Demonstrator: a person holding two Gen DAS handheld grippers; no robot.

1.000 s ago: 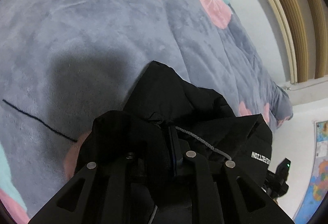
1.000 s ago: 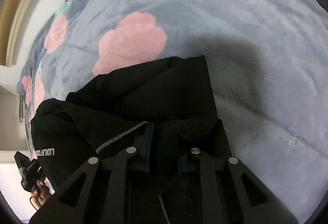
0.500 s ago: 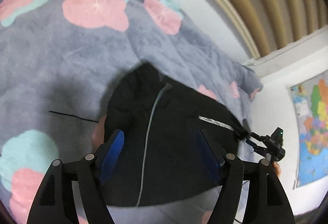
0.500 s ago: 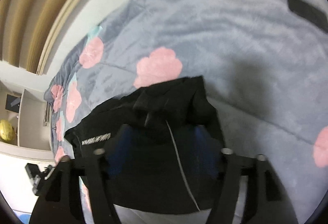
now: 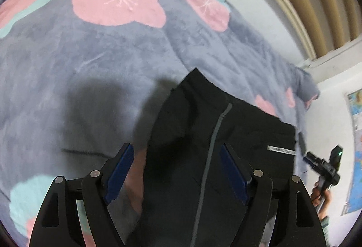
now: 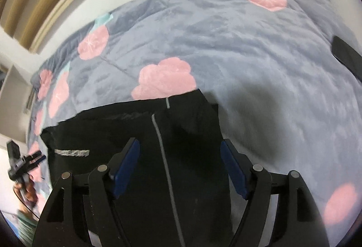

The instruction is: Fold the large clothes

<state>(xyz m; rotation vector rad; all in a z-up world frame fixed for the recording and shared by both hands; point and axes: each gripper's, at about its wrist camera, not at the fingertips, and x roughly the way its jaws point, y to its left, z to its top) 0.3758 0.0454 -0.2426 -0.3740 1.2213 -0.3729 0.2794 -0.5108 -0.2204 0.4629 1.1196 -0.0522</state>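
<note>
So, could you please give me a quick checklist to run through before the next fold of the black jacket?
1. Left tongs open, jaws just opened, pads clear of cloth: ok.
2. Right tongs open, jaws just opened, nothing clamped: ok.
3. Black jacket lying on the grey floral blanket, released: ok.
4. Grey zip line roughly straight along the jacket: ok.
5. Jacket's near hem flat: cannot tell, hidden behind the tongs.
6. Blanket bare beside the jacket's far edge: ok.
</note>
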